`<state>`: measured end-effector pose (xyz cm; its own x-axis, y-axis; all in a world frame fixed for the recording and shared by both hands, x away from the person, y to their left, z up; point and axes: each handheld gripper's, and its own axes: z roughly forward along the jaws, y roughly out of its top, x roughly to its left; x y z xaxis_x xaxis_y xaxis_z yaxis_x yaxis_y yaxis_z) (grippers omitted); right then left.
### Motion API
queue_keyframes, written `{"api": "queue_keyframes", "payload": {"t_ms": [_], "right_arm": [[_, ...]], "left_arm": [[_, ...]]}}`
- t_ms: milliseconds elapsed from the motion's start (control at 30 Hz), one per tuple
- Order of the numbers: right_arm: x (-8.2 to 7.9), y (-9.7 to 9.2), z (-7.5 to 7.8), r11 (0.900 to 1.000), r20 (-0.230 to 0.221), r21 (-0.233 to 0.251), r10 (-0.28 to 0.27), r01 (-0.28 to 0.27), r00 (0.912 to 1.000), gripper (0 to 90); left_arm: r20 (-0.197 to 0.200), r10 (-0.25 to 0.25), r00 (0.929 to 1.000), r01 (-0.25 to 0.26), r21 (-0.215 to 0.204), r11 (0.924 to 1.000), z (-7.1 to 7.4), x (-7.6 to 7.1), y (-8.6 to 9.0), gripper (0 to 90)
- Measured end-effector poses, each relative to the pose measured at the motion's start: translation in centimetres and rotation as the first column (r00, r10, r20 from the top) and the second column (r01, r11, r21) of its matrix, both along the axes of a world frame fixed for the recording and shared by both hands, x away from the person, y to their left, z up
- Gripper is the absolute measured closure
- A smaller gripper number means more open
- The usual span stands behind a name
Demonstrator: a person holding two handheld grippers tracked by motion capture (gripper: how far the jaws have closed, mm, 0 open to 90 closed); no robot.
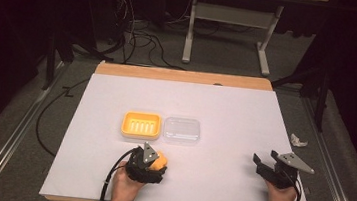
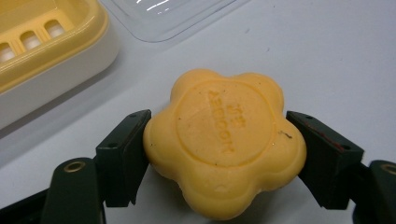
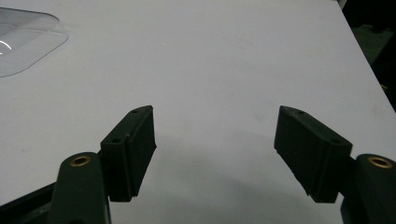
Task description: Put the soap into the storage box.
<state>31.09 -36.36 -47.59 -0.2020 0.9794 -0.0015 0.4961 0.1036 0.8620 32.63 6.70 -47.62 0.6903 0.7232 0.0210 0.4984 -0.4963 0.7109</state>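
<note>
A yellow flower-shaped soap lies near the table's front, left of centre. My left gripper is shut on it, one black jaw pressed against each side. Whether the soap rests on the table or is just off it I cannot tell. Just beyond it stands a yellow slotted soap dish, with a clear plastic lid lying flat at its right. My right gripper hovers open at the front right, with bare table between its jaws.
A white sheet covers the table, with a wooden strip along the far edge. A crumpled scrap lies on the floor off the right edge. Cables and a table frame stand on the floor beyond.
</note>
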Motion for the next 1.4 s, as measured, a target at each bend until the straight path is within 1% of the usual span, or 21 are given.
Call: {"api": "queue_keyframes", "payload": {"t_ms": [133,267,500,567,767,833,967,1200,1300,1400], "right_arm": [[0.0,0.0,0.0,1.0,0.0,0.002,0.0,0.0,1.0,29.4],[0.0,0.0,0.0,1.0,0.002,0.004,-0.002,0.002,1.0,29.4],[0.0,0.0,0.0,1.0,0.001,0.004,-0.001,0.001,1.0,29.4],[0.0,0.0,0.0,1.0,0.001,0.004,0.0,0.0,1.0,29.4],[0.0,0.0,0.0,1.0,0.002,0.002,0.001,-0.001,1.0,29.5],[0.0,0.0,0.0,1.0,0.002,0.0,-0.001,0.001,1.0,29.4],[0.0,0.0,0.0,1.0,0.0,0.004,-0.002,0.002,1.0,29.5],[0.0,-0.1,0.0,1.0,0.0,0.007,-0.004,0.004,1.0,29.5],[0.0,-0.1,0.0,1.0,0.001,0.009,-0.004,0.004,1.0,29.4],[0.0,-0.1,0.0,1.0,0.0,0.009,-0.004,0.004,1.0,29.4]], "left_arm": [[-0.004,0.0,1.0,0.0,-0.012,0.9999,0.1,0.1,0.2,26.2],[0.006,-0.001,1.0,0.001,-0.024,0.9997,0.3,0.1,0.6,26.2],[0.014,0.003,0.9999,-0.002,-0.03,0.9995,0.8,-0.2,1.2,26.2],[0.016,0.007,0.9999,-0.006,-0.043,0.9991,0.9,-0.3,1.4,26.2],[0.026,0.012,0.9996,-0.01,-0.068,0.9977,1.5,-0.3,1.9,26.2],[0.032,0.014,0.9994,-0.012,-0.078,0.9969,2.1,-0.2,2.3,26.2],[0.036,0.029,0.9989,-0.025,-0.097,0.9949,2.7,-0.1,2.9,26.2],[0.044,0.038,0.9983,-0.034,-0.092,0.9952,3.4,0.0,3.6,26.2],[0.056,0.047,0.9973,-0.041,-0.092,0.9949,3.5,0.0,3.7,26.2],[0.064,0.054,0.9965,-0.047,-0.101,0.9938,3.6,0.0,3.8,26.2]]}}
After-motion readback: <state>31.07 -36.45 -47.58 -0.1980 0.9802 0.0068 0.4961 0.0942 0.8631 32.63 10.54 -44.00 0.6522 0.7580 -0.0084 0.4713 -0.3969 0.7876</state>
